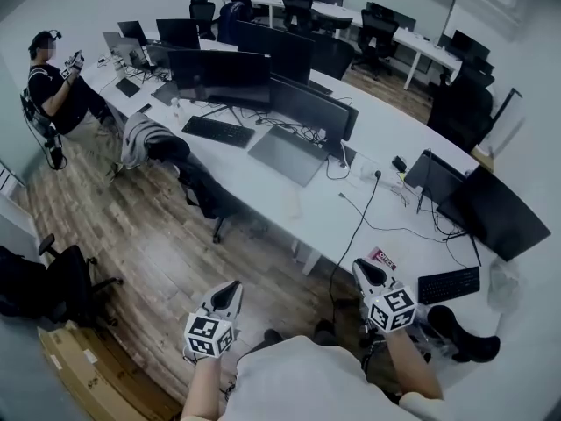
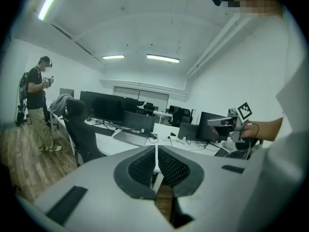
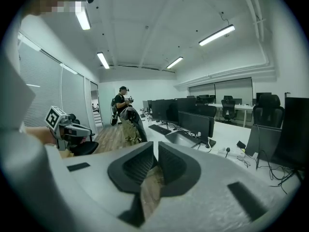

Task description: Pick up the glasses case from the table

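- Holding nothing, the left gripper [image 1: 231, 288] hangs over the floor with its jaws closed pad to pad.
- The right gripper [image 1: 365, 270], likewise closed and empty, sits at the near edge of the table [image 1: 307, 213].
- The glasses case is not positively identified. The likeliest candidate is a small pink-and-white item [image 1: 383, 258] at that edge, just beyond the right gripper, with its long axis slanting away rightward.
- Only the head view shows this item.

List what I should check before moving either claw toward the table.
1. Empty left claw: ok, shut on nothing.
2. Empty right claw: ok, also shut.
3. Claws open for grabbing: not ok.
4. Found the glasses case: cannot tell; only a small red thing lies on the table near the right claw.
5. Route clear: not ok, a black cable hangs off the edge there.
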A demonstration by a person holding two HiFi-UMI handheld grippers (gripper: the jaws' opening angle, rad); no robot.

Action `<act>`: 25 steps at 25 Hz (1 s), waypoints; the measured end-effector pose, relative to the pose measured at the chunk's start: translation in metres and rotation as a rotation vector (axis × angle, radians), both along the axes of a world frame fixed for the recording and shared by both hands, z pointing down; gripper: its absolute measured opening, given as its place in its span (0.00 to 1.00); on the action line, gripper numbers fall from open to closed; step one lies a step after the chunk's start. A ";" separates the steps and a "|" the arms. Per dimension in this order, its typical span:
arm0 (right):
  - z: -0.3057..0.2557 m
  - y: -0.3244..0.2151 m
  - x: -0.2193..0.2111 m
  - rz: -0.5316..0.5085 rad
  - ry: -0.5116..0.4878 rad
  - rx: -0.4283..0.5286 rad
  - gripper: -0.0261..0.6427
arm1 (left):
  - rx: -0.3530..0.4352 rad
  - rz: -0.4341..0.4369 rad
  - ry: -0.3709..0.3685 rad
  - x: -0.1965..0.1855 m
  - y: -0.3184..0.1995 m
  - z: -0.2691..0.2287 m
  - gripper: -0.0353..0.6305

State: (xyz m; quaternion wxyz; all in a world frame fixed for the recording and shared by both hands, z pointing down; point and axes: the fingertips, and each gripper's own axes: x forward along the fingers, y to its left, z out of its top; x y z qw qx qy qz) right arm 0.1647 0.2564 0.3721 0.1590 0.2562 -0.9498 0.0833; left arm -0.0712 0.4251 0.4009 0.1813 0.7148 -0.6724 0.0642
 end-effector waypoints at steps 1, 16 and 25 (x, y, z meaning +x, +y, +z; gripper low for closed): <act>0.000 0.005 -0.004 0.000 0.003 0.000 0.08 | -0.002 0.009 0.001 -0.002 0.002 0.001 0.07; 0.005 0.028 -0.012 0.027 0.022 -0.015 0.08 | -0.022 0.051 0.018 -0.012 0.016 0.012 0.07; 0.017 0.002 -0.027 -0.001 0.010 -0.034 0.08 | -0.038 0.027 0.013 -0.019 -0.005 0.020 0.07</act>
